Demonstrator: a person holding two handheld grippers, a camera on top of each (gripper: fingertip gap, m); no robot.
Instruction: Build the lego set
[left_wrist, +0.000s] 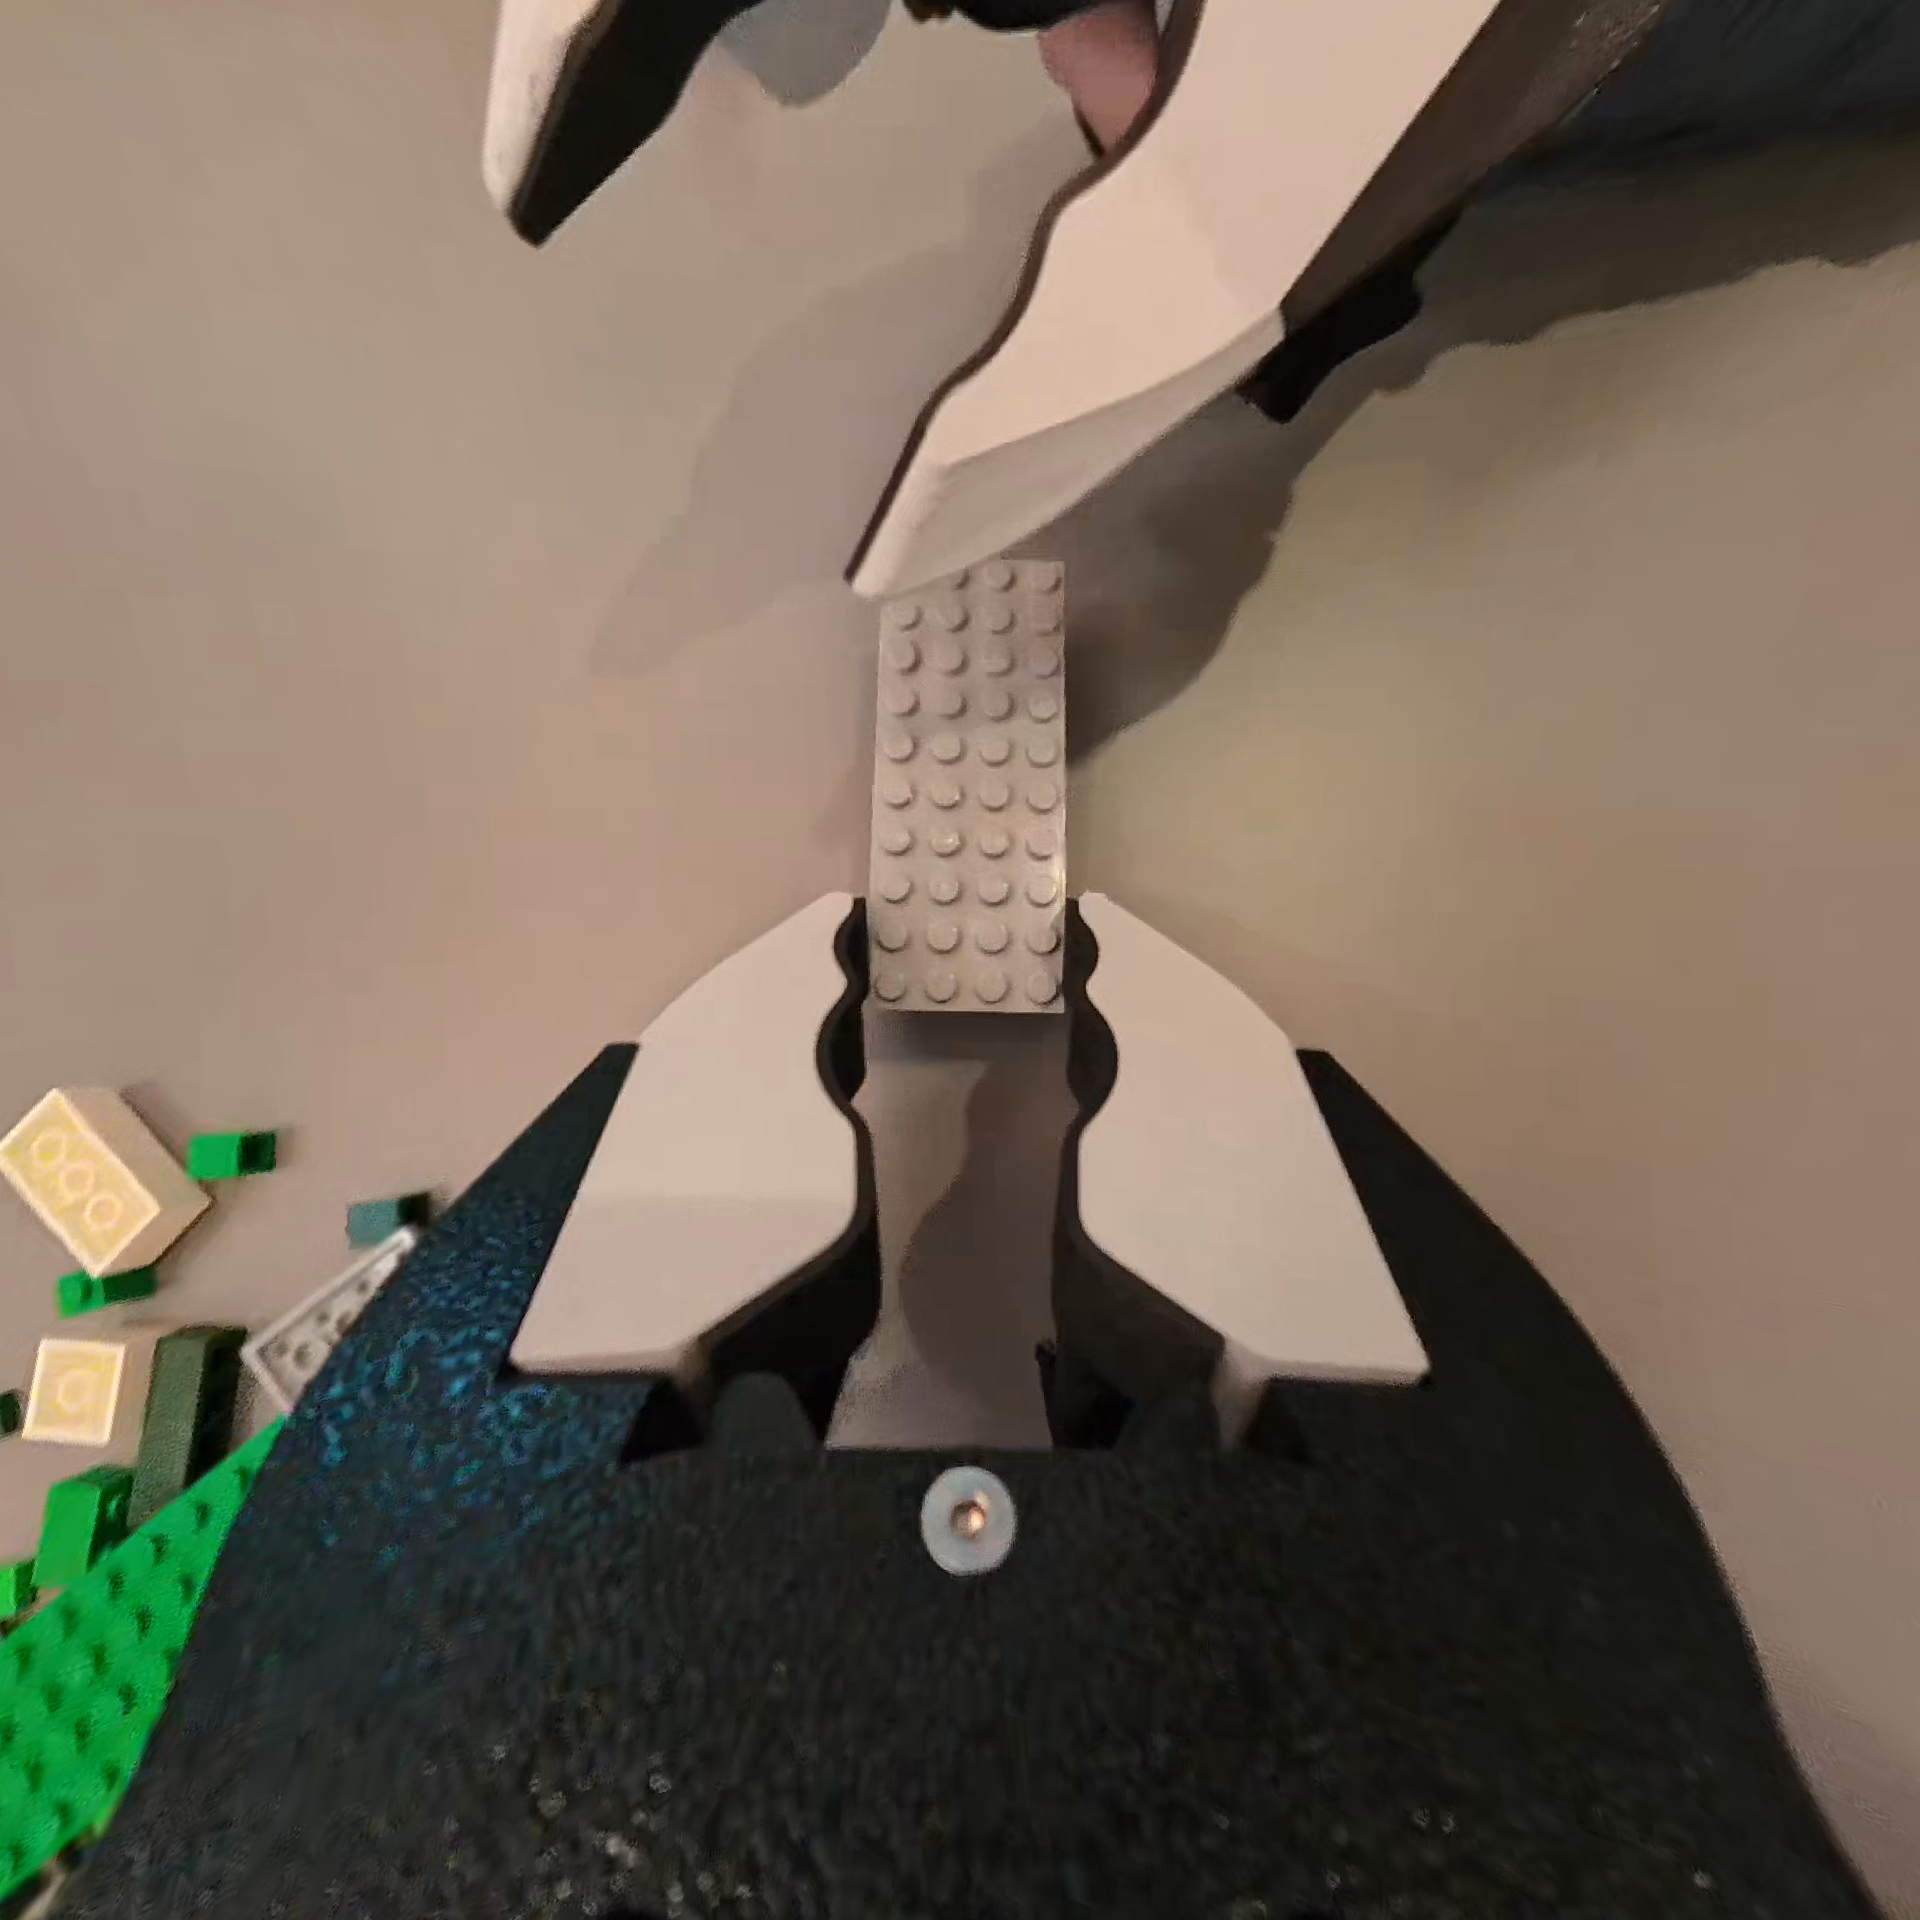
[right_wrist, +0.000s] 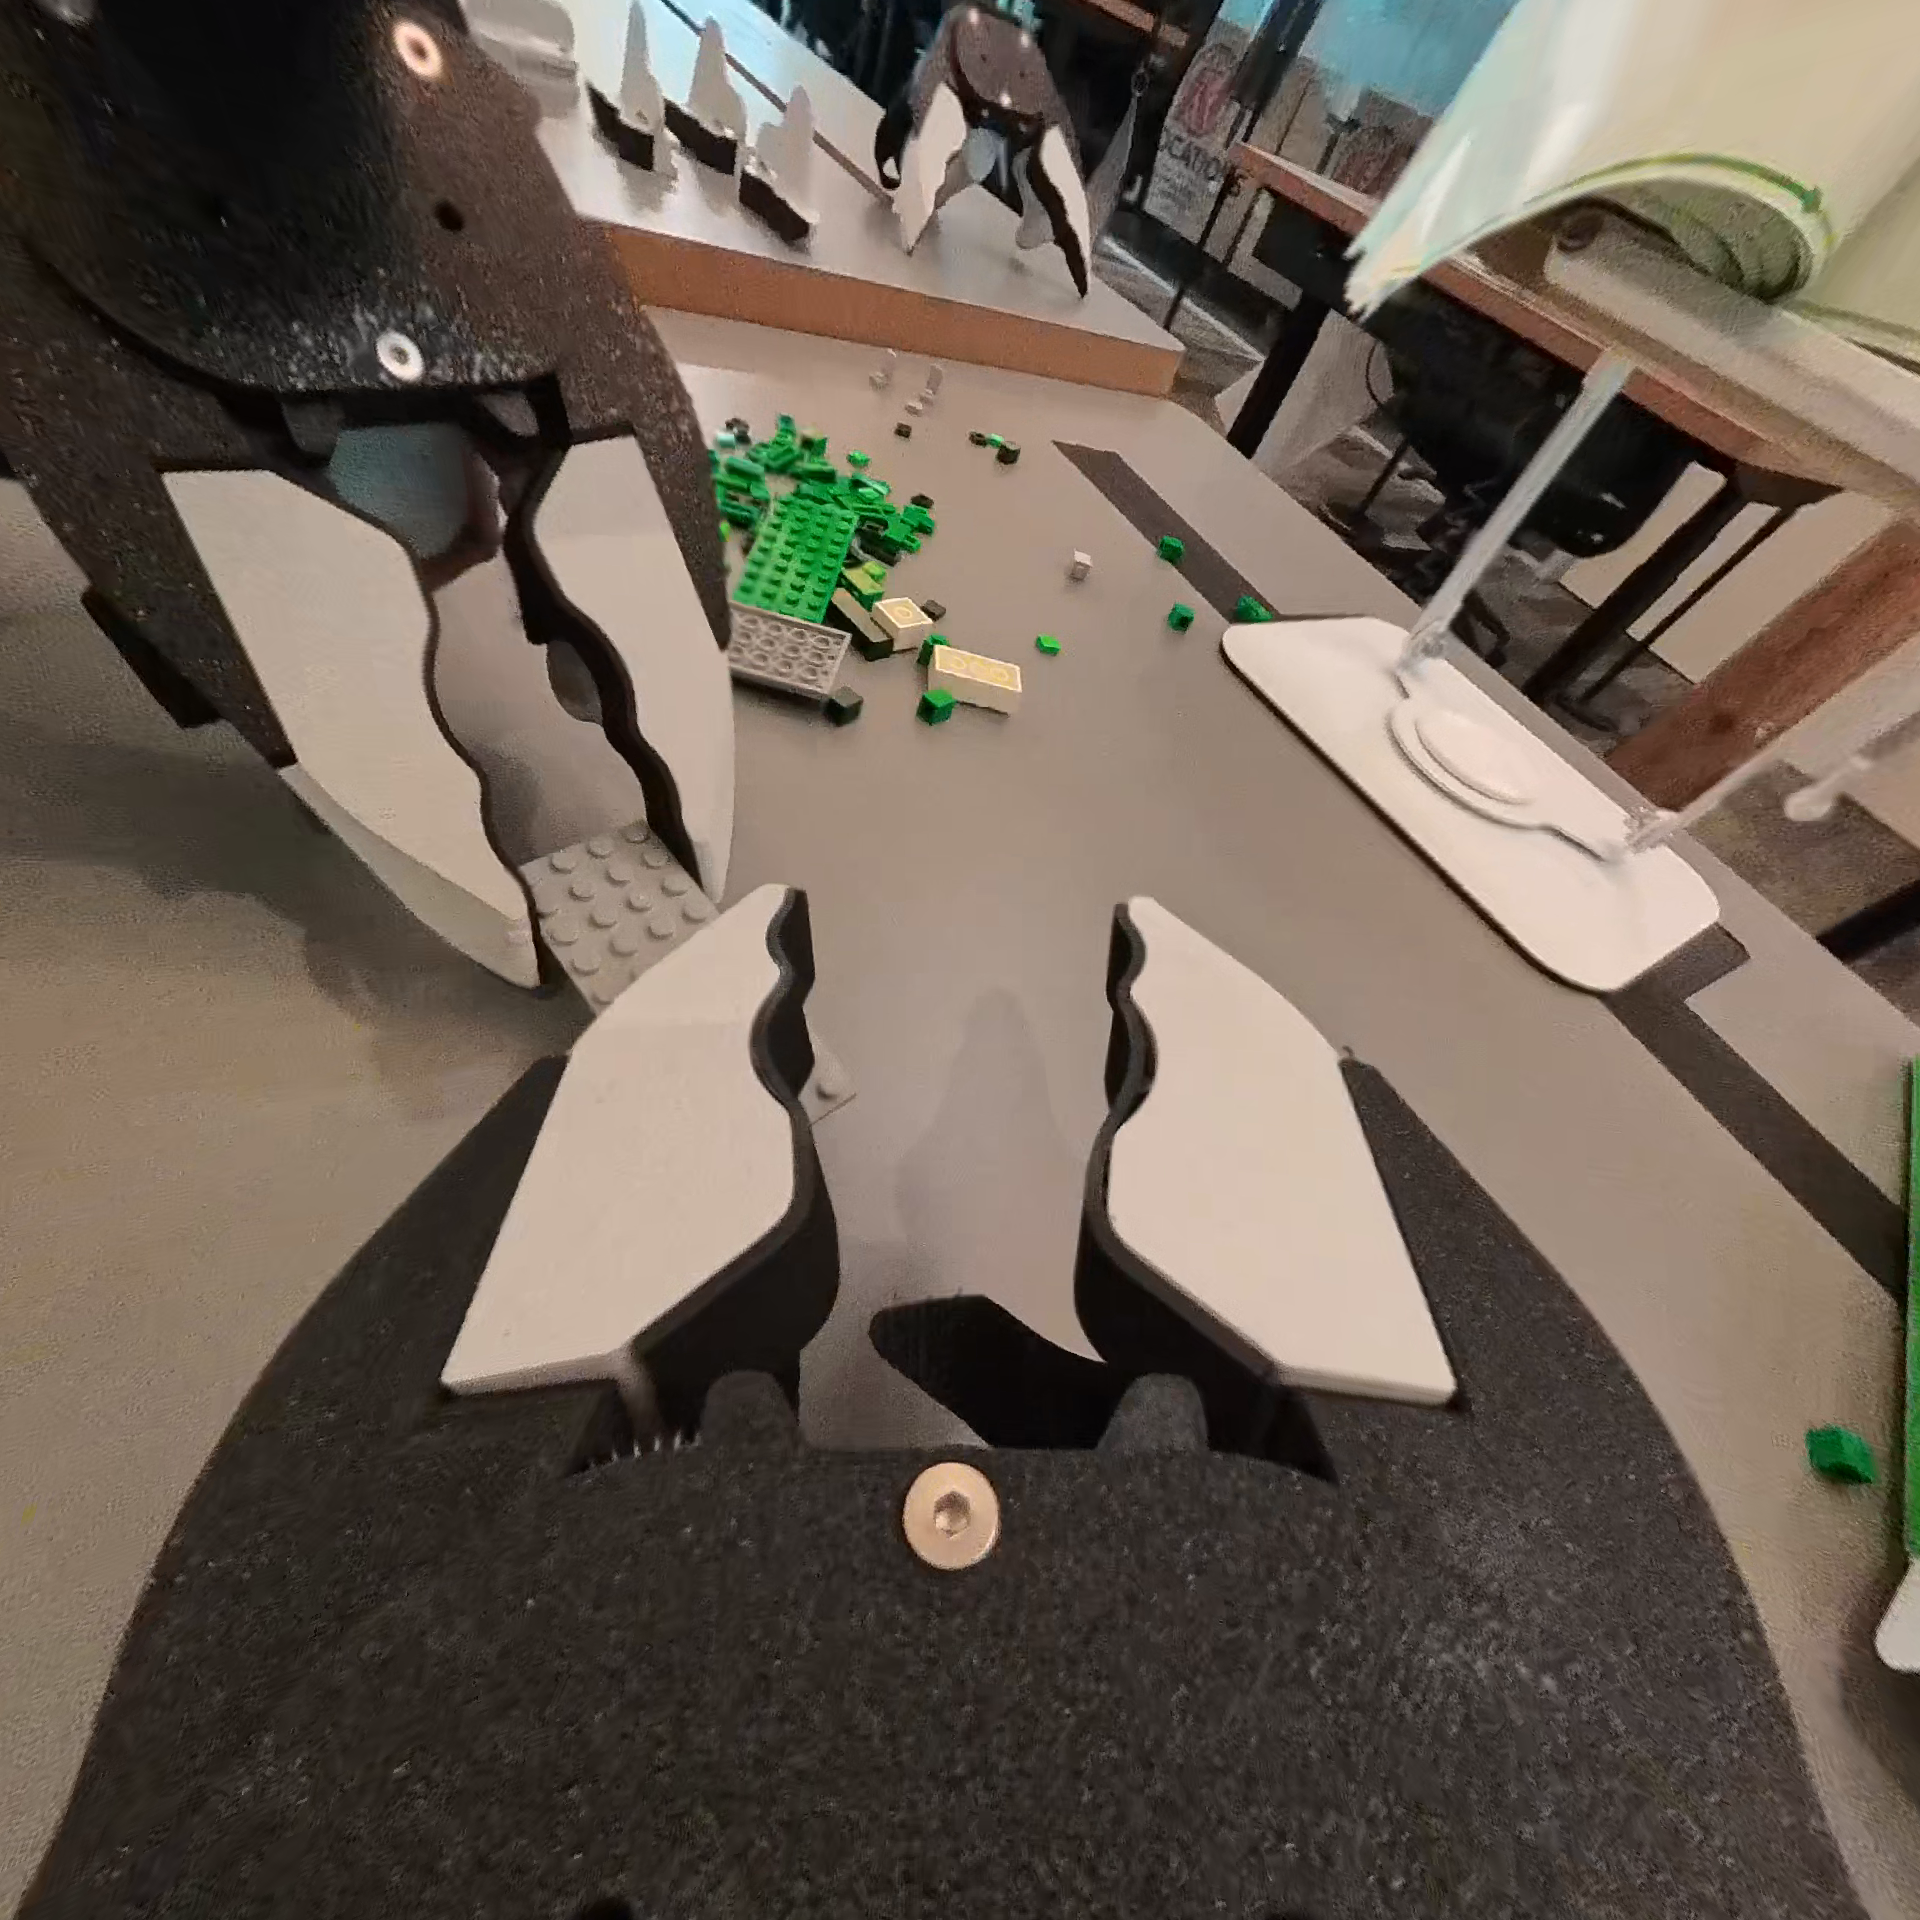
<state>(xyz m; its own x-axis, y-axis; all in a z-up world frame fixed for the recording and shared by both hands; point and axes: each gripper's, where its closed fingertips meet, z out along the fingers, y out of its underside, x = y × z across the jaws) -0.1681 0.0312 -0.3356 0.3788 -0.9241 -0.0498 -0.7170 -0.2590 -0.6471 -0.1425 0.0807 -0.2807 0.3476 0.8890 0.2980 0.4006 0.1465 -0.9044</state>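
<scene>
A long grey studded plate lies flat on the grey table. My left gripper is shut on its near end, with one fingertip on each long side. My right gripper is open above the plate's far end, and one of its fingers covers that end. In the right wrist view my right gripper is open and empty over bare table. Its left finger overlaps the grey plate, which the left gripper holds at the left.
A pile of green bricks with a green plate, white bricks and an upside-down grey plate lies farther along the table. A white stand base sits at right. A green baseplate and a white brick lie left of my left gripper. The white brick is about equally far from each gripper, around 15 centimetres. The right camera catches it too, in the right wrist view.
</scene>
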